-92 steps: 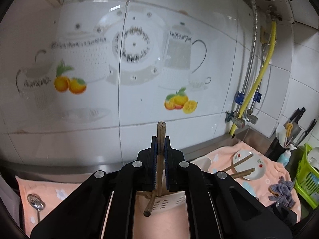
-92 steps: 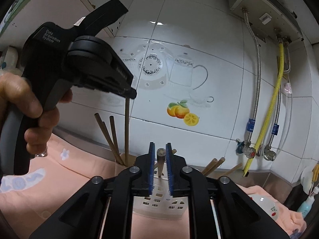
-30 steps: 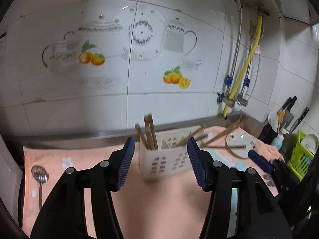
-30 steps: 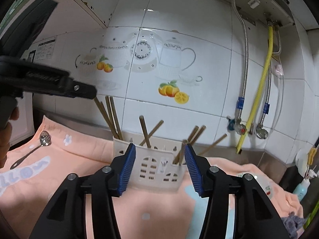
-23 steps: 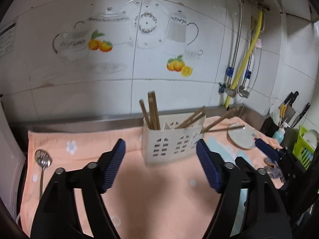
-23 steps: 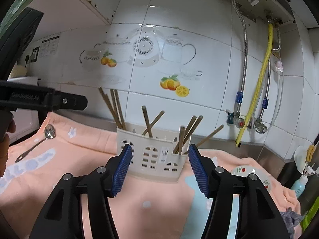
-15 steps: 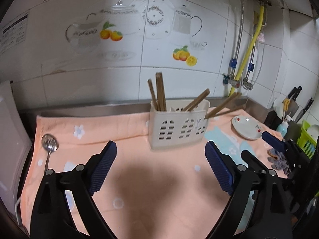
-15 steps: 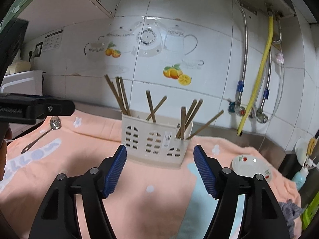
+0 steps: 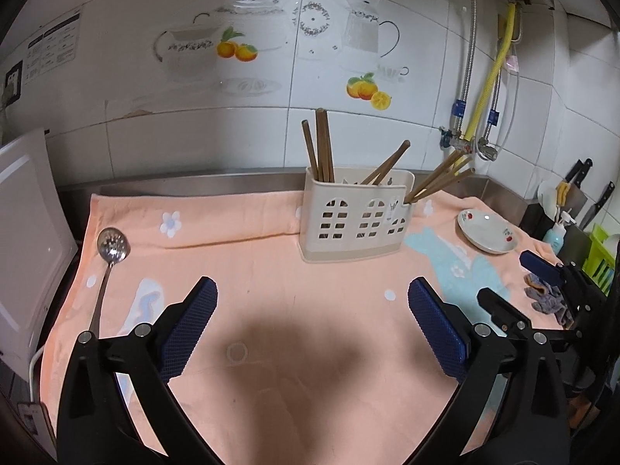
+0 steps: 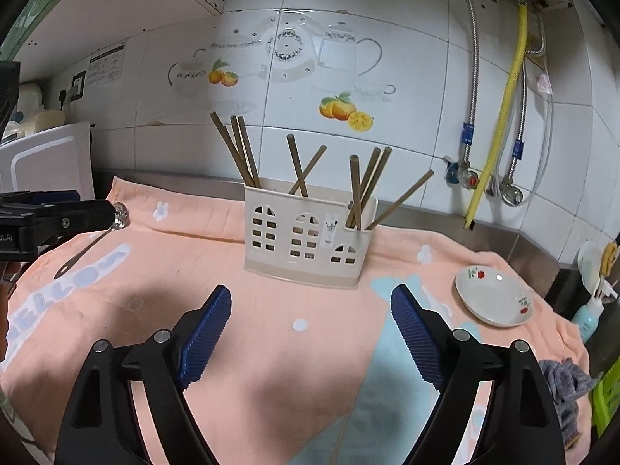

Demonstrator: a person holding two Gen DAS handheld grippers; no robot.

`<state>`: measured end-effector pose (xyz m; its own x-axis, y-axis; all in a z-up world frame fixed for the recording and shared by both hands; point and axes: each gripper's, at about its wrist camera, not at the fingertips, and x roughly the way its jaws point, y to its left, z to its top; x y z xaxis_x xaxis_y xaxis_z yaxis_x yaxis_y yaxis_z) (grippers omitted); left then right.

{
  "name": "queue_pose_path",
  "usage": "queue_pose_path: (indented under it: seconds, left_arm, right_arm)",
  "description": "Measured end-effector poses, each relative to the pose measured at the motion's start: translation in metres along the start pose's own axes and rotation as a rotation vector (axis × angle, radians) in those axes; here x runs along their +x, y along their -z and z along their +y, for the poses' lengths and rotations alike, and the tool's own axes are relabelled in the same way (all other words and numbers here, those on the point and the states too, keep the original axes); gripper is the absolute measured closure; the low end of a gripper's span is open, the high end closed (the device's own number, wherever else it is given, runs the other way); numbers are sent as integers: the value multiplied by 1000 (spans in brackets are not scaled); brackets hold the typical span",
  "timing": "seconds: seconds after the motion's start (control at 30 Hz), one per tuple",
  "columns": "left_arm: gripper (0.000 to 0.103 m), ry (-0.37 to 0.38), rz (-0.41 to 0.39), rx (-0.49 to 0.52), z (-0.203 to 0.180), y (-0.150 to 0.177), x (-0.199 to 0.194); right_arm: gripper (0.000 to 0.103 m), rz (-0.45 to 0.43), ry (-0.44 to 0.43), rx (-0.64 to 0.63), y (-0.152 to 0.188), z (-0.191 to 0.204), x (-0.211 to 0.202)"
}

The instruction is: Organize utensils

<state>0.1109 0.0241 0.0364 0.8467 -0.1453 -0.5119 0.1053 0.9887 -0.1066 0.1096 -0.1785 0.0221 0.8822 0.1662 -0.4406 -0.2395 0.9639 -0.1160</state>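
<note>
A white plastic utensil holder (image 9: 354, 217) stands on the orange towel near the back wall, with several brown wooden chopsticks (image 9: 323, 145) upright or leaning in its compartments. It also shows in the right wrist view (image 10: 306, 238) with its chopsticks (image 10: 358, 193). My left gripper (image 9: 312, 333) is open and empty, well in front of the holder. My right gripper (image 10: 310, 329) is open and empty, also in front of it. A metal slotted spoon (image 9: 106, 267) lies on the towel at the left, also in the right wrist view (image 10: 91, 238).
A small white saucer (image 9: 486, 230) with red flowers sits right of the holder, also in the right wrist view (image 10: 494, 302). A grey rag (image 10: 565, 387), a knife block (image 9: 577, 190) and a green rack (image 9: 598, 252) are at the far right. A white appliance (image 9: 27, 240) stands left.
Both grippers let go of their chopsticks into the holder, opened wide and drew back from it. The saucer no longer has chopsticks on it.
</note>
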Motion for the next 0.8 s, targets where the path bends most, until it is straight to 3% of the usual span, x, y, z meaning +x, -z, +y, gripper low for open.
queue_pose_path:
  seconds: [0.8]
  left_arm:
    - [5, -98, 29, 11, -5, 26, -24]
  right_arm:
    - [12, 21, 0, 21, 10, -15, -24]
